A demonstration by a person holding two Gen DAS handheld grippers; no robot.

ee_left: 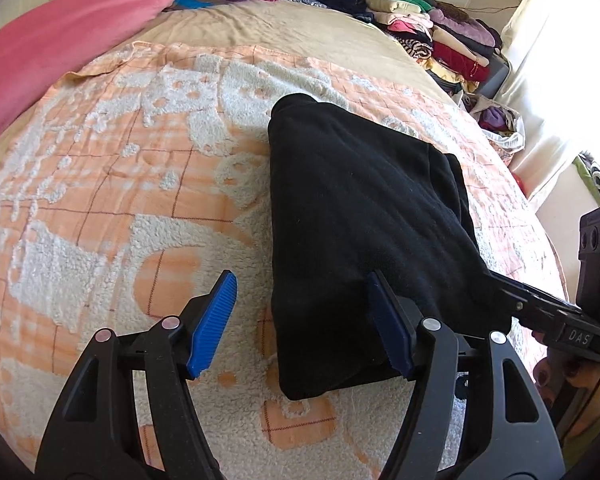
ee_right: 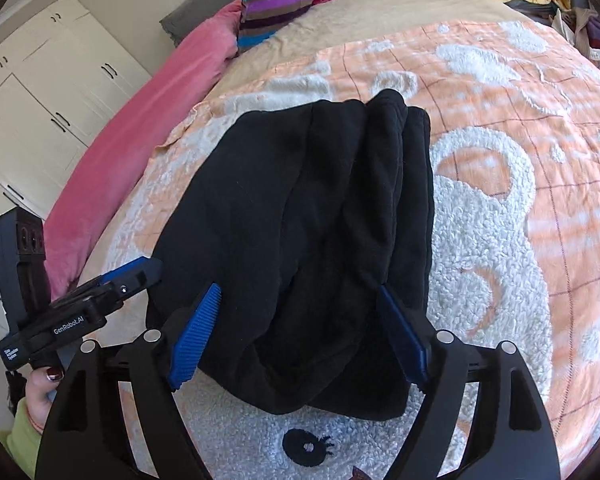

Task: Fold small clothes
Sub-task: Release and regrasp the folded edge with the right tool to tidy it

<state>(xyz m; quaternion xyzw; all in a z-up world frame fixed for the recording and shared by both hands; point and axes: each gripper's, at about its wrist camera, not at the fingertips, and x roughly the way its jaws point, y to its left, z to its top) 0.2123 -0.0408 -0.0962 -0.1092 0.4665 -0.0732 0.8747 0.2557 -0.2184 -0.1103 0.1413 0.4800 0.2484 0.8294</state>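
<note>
So the black garment (ee_right: pixel 300 216) is lying folded into a thick bundle on the orange and white blanket (ee_left: pixel 100 184) on the bed, and both claws look let go of it: left claw (ee_left: pixel 300 326) has its jaws apart at the bundle's near left edge, right claw (ee_right: pixel 300 340) jaws apart straddling the near end without pinching. I'd say this fold is basically done, so next is probably grabbing the bundle cleanly and moving it to the clothes pile (ee_left: pixel 440 36)
</note>
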